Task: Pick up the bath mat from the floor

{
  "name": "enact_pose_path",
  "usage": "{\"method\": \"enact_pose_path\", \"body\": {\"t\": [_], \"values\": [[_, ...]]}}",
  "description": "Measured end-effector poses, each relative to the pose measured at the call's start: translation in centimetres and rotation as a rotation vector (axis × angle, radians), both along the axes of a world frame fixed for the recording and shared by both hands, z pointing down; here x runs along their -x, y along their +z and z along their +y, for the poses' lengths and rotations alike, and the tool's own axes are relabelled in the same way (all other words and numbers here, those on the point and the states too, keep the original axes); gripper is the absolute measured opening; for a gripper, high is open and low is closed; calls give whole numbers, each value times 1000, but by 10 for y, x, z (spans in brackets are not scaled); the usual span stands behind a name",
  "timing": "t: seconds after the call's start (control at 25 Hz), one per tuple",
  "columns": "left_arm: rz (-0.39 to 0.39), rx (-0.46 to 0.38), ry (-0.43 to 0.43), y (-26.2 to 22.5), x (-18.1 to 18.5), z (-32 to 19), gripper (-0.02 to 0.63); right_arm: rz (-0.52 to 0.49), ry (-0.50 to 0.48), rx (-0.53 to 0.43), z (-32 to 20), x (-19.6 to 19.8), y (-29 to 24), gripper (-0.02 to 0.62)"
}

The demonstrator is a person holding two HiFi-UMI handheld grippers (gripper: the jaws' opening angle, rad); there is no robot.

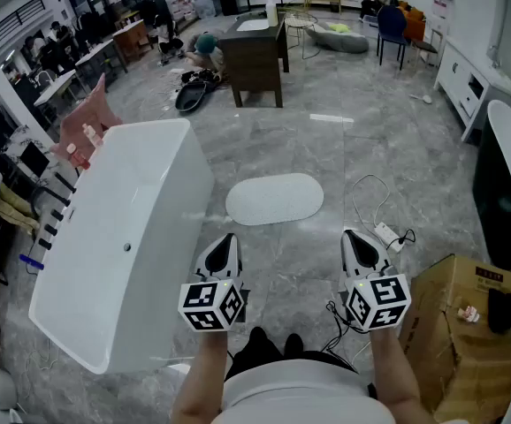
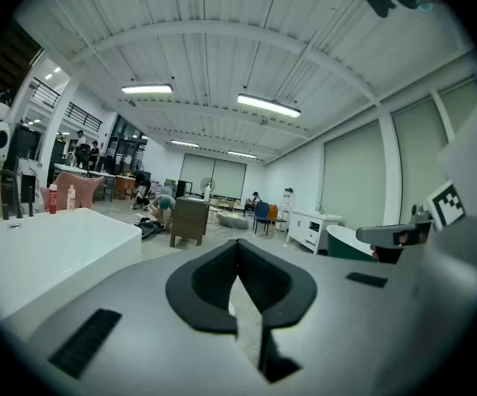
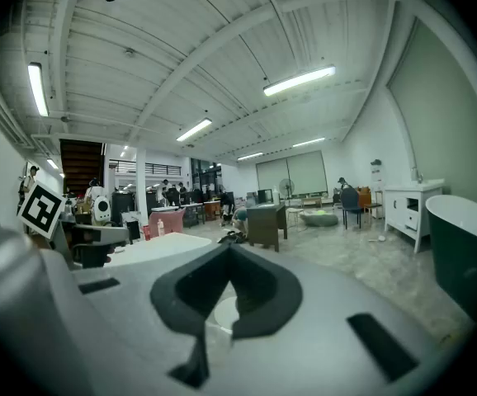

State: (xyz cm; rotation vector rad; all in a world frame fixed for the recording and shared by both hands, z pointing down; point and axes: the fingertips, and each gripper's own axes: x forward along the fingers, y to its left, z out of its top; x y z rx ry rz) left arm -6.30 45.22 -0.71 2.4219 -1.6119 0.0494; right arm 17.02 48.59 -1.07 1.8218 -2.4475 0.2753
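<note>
Your left tongs (image 1: 226, 239) and right tongs (image 1: 354, 234) are both closed and empty, side by side and well apart. Each tongs view shows its two dark jaws meeting at a point with nothing between them.

The head view alone shows the bath mat (image 1: 275, 199) whole. It is a pale oval lying flat on the grey floor (image 1: 362, 148), ahead of both tongs and roughly midway between them, touched by neither. In the right tongs view the mat is only a pale patch seen through the opening under the jaws. In the left tongs view a pale sliver shows there, too little to name.

The white bathtub (image 1: 123, 246) stands just to the outside of your left tongs. The left tongs view catches only its rim, at the left. A white power strip (image 1: 386, 234) with its cable lies just outside your right tongs, and a cardboard box (image 1: 454, 321) sits further to that side. Neither tongs view shows them. The tongs views look almost level across the room, so they give the ceiling lights, which the head view misses.
</note>
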Motion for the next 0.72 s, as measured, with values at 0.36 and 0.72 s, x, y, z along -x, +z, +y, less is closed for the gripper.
{"method": "enact_pose_path", "body": {"t": [0.36, 0.72], "values": [[4, 2, -8, 5, -2, 1, 2, -22, 5, -19, 1, -4, 2, 2], [-20, 50, -59, 16, 18, -1, 60, -3, 67, 78, -12, -19, 28, 25]]}}
